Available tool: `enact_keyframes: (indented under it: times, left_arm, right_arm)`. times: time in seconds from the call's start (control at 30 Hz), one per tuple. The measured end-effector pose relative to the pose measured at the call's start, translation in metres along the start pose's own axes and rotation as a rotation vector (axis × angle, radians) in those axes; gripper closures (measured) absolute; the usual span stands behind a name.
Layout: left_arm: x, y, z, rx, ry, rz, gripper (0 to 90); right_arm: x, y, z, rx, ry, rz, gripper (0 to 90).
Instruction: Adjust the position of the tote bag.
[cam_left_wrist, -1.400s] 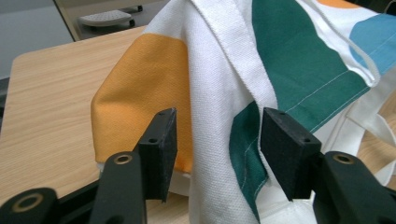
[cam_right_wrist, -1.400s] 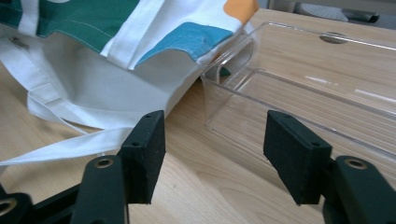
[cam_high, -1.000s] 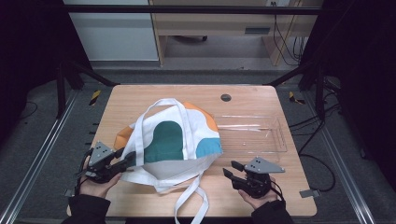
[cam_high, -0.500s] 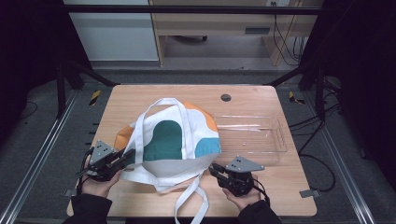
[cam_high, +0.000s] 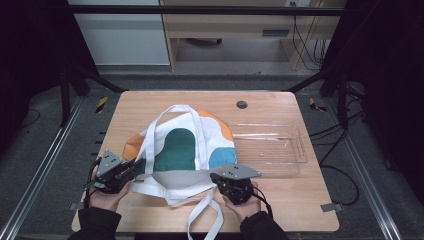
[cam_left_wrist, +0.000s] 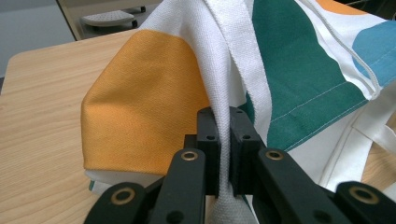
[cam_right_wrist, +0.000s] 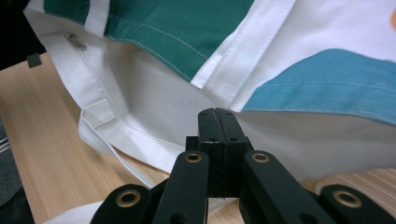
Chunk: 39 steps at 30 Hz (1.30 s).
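A white tote bag (cam_high: 185, 145) with green, orange and blue patches lies flat on the wooden table (cam_high: 150, 105). My left gripper (cam_high: 136, 167) is at the bag's left edge. In the left gripper view its jaws, which have just been closing, are shut (cam_left_wrist: 224, 135) on a fold of the bag's white cloth (cam_left_wrist: 219, 70). My right gripper (cam_high: 223, 179) sits at the bag's near right edge. Its jaws have also just been closing and stand pressed together (cam_right_wrist: 218, 135) against the white hem (cam_right_wrist: 154, 116); no cloth shows between the pads.
A clear plastic tray (cam_high: 270, 145) lies right of the bag. A dark round hole (cam_high: 242, 104) sits near the table's far edge. The bag's white straps (cam_high: 207, 220) trail over the near edge between the person's hands.
My right gripper has moved left to the bag's near edge and its jaws have shut. My left gripper stayed in place and closed on the bag's cloth.
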<state>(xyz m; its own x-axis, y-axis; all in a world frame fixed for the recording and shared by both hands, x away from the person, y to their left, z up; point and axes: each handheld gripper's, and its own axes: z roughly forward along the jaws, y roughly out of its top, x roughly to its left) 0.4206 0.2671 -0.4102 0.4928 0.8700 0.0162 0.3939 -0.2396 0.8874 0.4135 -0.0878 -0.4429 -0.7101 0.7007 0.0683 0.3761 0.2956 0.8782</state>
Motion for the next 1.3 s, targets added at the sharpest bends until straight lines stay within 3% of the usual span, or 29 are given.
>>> enact_keyframes:
  times: [0.3, 0.57, 1.13, 1.3]
  left_arm:
    - [0.001, 0.000, 0.001, -0.005, 0.000, -0.007, 85.0]
    - [0.000, 0.000, 0.000, -0.011, -0.003, -0.007, 85.8]
    - [-0.001, 0.012, -0.001, -0.053, -0.027, -0.018, 87.1]
    - [0.001, 0.018, -0.001, -0.072, -0.040, -0.050, 87.2]
  right_arm:
    - [0.015, -0.009, 0.038, 0.083, 0.005, -0.023, 90.0]
    - [0.021, -0.019, 0.058, 0.148, -0.002, -0.043, 90.0]
    - [0.018, -0.030, 0.070, 0.241, -0.033, -0.057, 90.0]
    - [0.017, -0.031, 0.070, 0.239, -0.033, -0.064, 90.0]
